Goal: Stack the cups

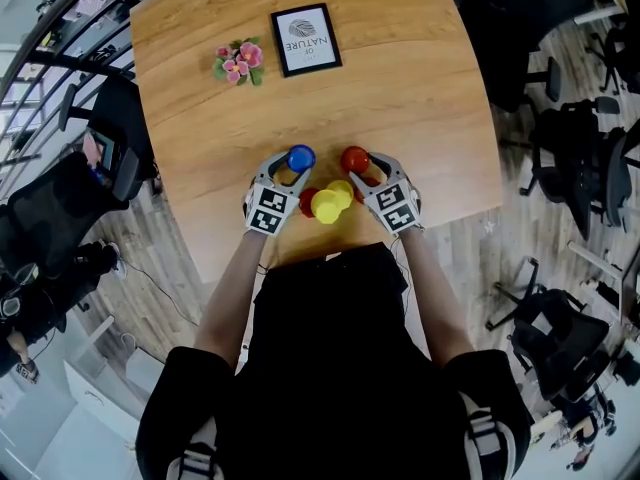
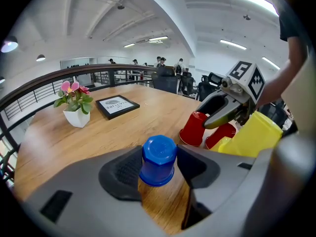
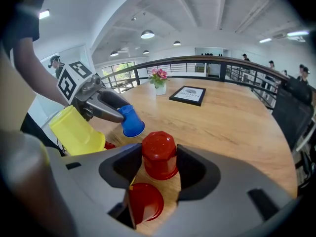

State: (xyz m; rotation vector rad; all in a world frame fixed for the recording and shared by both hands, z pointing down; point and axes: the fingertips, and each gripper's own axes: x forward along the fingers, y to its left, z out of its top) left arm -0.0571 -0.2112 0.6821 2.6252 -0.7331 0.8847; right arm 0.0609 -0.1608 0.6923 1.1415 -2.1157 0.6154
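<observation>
At bench (image 1: 400, 88) near edge: left fingers (image 2: 122, 171) grip blue plastic cup (image 2: 158, 159), right fingers (image 3: 198, 171) grip red plastic cup (image 3: 159, 154); stacking looks unstarted.

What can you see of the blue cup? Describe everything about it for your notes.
The blue cup is small, glossy and plastic-looking, with a faceted base. It is upside down over the wooden table, clamped by the left gripper, one pad on each side. No other cup touches it. Whether its rim rests on the table is unclear.
</observation>
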